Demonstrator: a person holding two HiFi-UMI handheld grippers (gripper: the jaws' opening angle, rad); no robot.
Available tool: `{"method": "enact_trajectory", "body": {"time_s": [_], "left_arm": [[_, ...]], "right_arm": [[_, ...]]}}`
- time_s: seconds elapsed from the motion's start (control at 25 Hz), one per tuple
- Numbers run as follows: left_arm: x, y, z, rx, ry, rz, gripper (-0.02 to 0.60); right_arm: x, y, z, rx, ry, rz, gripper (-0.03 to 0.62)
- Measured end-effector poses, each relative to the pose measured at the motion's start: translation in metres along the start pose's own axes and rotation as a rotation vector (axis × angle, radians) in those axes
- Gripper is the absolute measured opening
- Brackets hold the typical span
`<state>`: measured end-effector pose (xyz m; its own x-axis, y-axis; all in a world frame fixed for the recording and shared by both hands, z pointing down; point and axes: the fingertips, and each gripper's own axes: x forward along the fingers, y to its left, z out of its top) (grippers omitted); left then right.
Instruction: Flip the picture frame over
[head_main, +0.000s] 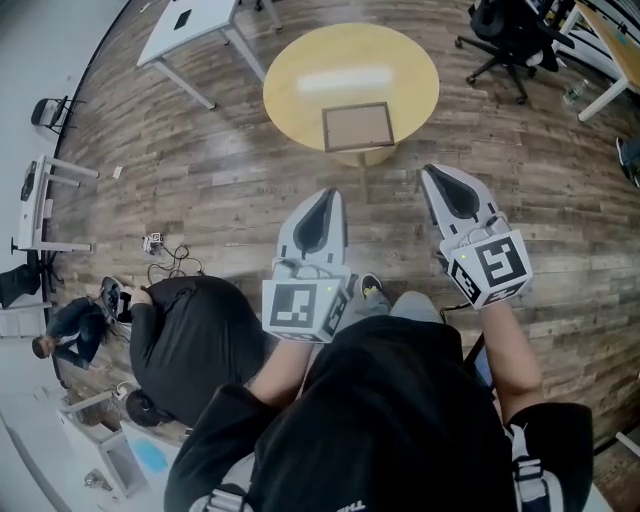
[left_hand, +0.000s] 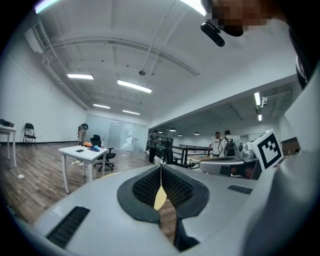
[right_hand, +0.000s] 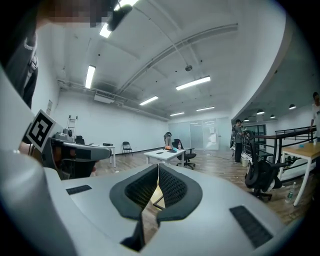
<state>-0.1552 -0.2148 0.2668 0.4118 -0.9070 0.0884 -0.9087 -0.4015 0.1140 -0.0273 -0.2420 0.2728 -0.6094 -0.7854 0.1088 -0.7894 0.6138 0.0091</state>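
Both are clenched empty: left hand-held gripper (head_main: 324, 197), right hand-held gripper (head_main: 441, 177). The picture frame (head_main: 358, 127) lies on the counter (head_main: 300, 72), well ahead.

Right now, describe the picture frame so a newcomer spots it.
Find the round yellow table, between a white desk and a black chair. At its near edge lies the picture frame: a dark-rimmed brown rectangle, the only thing on it.

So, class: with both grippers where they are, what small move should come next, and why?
Probably carry both grippers forward to the round table. The picture frame lies flat near its nearer edge, while the left gripper and right gripper hang short of it, jaws shut and empty.
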Motion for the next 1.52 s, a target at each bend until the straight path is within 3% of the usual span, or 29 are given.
{"method": "enact_trajectory", "body": {"time_s": [0.44,0.64,0.84,1.08,1.4,1.52], "left_arm": [[0.072,0.034,-0.008,-0.016,0.035,-0.018,0.026],[0.126,0.053,-0.003,-0.006,0.034,-0.006,0.026],[0.182,0.069,0.01,0.018,0.033,0.015,0.026],[0.231,0.064,-0.011,0.026,0.078,0.062,0.026],[0.257,0.085,-0.066,0.015,0.161,0.159,0.026],[0.26,0.101,-0.093,-0.015,0.203,0.196,0.026]], "right_arm": [[0.061,-0.051,-0.021,0.028,0.06,-0.037,0.02],[0.107,-0.088,-0.022,-0.04,0.078,-0.007,0.02],[0.155,-0.123,-0.01,-0.102,0.061,0.11,0.021],[0.18,-0.171,-0.038,-0.173,0.11,0.239,0.021],[0.209,-0.164,-0.111,-0.262,0.218,0.448,0.025],[0.218,-0.148,-0.145,-0.223,0.285,0.53,0.089]]}}
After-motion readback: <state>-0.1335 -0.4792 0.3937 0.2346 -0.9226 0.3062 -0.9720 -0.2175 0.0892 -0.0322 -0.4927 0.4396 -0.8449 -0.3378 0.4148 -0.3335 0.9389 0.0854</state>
